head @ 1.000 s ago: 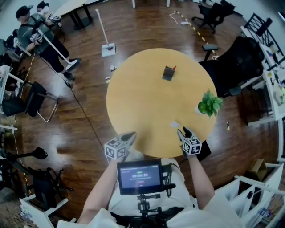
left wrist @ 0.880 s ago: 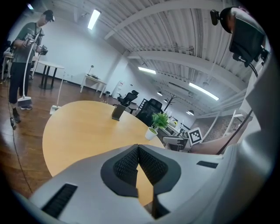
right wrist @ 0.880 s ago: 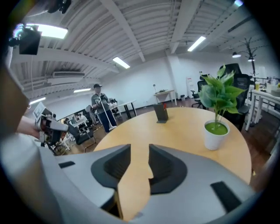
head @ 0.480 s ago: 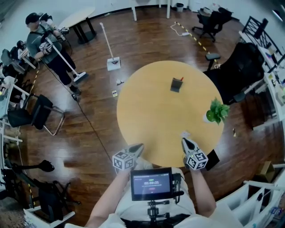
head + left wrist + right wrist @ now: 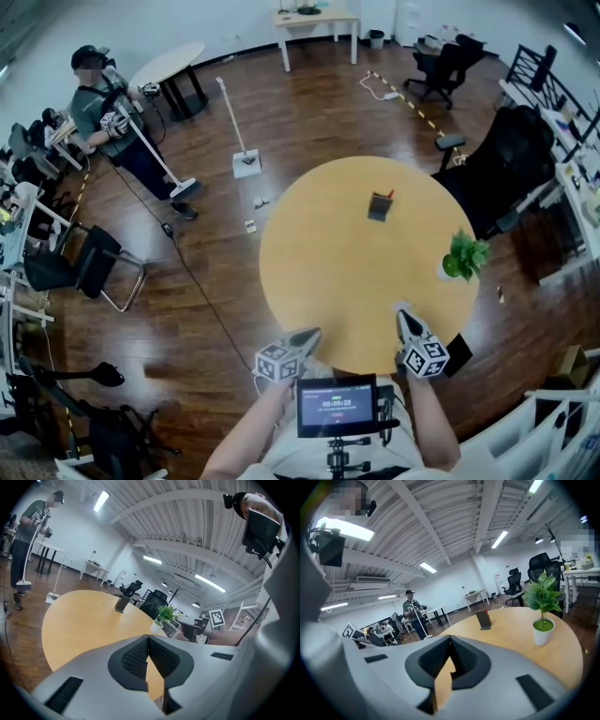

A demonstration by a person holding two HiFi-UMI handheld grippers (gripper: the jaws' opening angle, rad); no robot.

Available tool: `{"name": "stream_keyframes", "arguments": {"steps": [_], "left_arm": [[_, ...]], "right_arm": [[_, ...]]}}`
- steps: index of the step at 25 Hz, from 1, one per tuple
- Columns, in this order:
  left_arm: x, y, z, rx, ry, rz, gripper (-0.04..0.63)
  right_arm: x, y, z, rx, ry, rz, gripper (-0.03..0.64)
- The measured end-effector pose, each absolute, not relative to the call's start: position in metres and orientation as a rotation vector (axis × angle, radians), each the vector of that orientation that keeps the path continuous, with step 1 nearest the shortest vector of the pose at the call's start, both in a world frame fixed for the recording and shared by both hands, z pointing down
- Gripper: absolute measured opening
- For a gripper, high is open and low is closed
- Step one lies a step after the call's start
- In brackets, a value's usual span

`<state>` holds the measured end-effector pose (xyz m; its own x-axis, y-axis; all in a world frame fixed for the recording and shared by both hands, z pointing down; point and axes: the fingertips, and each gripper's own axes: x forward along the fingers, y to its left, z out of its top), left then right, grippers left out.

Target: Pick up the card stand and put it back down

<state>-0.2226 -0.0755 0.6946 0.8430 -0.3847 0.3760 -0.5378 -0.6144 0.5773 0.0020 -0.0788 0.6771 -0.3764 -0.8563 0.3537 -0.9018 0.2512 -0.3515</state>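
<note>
The floor is dark, glossy wood plank. On it stands the round counter, with a smooth, pale yellow-brown wooden top, matte and bare over most of its surface.

At the counter's right edge sits a potted plant, leafy green in a small white pot that looks glazed and smooth.

At the near edge, the left gripper and the right gripper hover side by side. Both are hard grey plastic shells with dark ribbed pads. On each, the fingers are pressed together with nothing between them.

The card stand is on the far half of the counter, a little right of centre, well apart from both grippers and from the plant. It is a small, dark, flat-sided slab that stands upright with a slight lean, and it has a red bit at its top corner.

It looks stiff and light, probably plastic, so a gentle pinch should lift it. Its smooth faces may slip, and a sideways nudge would likely tip it or slide it. The safest hold seems to be across its thin front and back faces, near the upper middle.
</note>
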Motion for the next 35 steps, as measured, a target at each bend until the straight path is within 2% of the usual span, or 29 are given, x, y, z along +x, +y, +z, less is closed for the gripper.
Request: {"name": "stream_keyframes", "arguments": {"steps": [17, 35], "left_arm": [[-0.211, -0.064, 0.692, 2.318, -0.667, 0.307, 0.000], [-0.136, -0.018, 0.648, 2.372, -0.702, 0.320, 0.000]], "right_arm": [[0.039, -0.049, 0.683, 1.804, -2.357, 0.821, 0.006], [0.137, 0.012, 0.644, 1.836, -2.441, 0.734, 0.006]]}}
